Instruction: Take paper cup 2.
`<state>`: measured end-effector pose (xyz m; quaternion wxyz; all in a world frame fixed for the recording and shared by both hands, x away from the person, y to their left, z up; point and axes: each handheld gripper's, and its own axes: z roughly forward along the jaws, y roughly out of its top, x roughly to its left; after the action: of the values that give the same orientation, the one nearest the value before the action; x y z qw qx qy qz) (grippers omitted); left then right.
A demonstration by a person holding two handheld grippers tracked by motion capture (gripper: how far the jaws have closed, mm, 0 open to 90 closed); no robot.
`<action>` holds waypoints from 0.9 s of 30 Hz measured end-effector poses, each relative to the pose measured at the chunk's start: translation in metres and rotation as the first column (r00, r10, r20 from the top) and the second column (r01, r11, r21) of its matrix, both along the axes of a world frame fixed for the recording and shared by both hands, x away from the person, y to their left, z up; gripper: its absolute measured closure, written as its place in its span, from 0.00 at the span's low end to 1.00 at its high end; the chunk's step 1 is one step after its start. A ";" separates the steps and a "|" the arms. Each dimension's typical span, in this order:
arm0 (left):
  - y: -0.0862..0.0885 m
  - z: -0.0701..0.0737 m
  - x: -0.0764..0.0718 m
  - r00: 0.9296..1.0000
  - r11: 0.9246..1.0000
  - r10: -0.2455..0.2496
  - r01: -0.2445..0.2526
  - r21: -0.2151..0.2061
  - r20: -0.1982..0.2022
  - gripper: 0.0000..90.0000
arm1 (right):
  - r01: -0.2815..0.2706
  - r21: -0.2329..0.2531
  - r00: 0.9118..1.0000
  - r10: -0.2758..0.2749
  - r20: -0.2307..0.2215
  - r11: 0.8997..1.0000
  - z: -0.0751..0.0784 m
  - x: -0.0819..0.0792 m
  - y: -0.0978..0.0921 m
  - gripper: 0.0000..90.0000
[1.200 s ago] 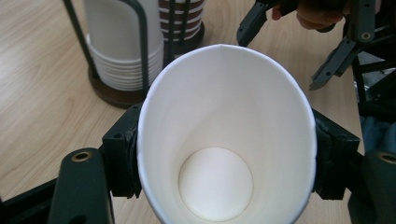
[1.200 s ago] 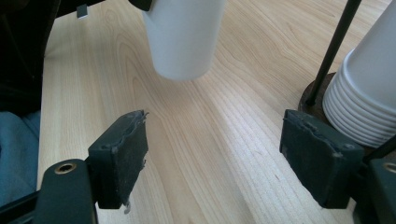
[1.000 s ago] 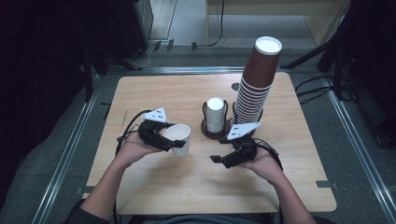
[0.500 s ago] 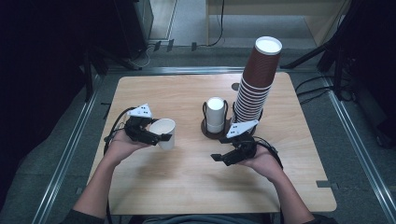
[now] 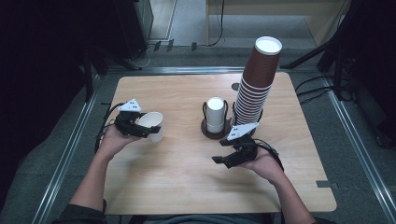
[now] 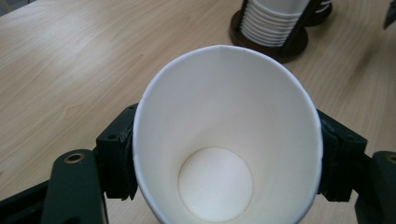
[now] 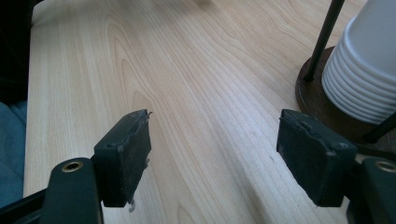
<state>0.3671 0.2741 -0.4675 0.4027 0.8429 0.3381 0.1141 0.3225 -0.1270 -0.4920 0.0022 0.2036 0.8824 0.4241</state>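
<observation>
At nine o'clock on the pale wooden table (image 5: pixel 187 186), the left gripper (image 5: pixel 140 129) pinched a single white paper cup (image 5: pixel 153 125) across its rim, mouth tipped toward the gripper's own camera so that the bare bottom showed in the left gripper view (image 6: pixel 215 184). Both pads (image 6: pixel 116 161) pressed against the cup wall, which bowed into a slight oval between them. At five o'clock from the table's middle, the right gripper (image 5: pixel 223 161) hovered with its jaws spread wide and nothing between them, bare wood showing in the gap. Just beyond it, near the centre, sat a dark round holder (image 5: pixel 215 132) carrying a short stack of white cups (image 5: pixel 215 113); a tall stack of brown cups (image 5: pixel 256 79) rose at two o'clock, leaning a little. The likeliest trouble lay in the grip itself: thin paper squeezed at the rim could crease or slip free if the pads tightened or the hand tilted further. A careless sweep of the right gripper could also clip the holder or nudge the tall stack, which looked ready to topple.
</observation>
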 end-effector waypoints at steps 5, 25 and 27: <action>0.015 -0.008 0.012 0.998 0.998 0.054 -0.054 -0.026 -0.022 0.27 | 0.015 -0.003 1.000 -0.015 -0.006 1.000 -0.001 -0.002 -0.004 0.30; 0.039 -0.023 0.027 0.983 0.983 0.182 -0.182 0.013 -0.019 0.20 | 0.025 -0.015 0.999 -0.026 -0.024 1.000 -0.005 -0.002 -0.006 0.30; 0.039 -0.024 0.028 0.983 0.983 0.181 -0.181 0.011 -0.022 0.19 | 0.026 -0.014 0.999 -0.026 -0.024 1.000 -0.005 -0.001 -0.006 0.30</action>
<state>0.3947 0.3132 -0.4913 0.3829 0.8118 0.4173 0.1422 0.3211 -0.1333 -0.4972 -0.0016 0.2200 0.8826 0.4154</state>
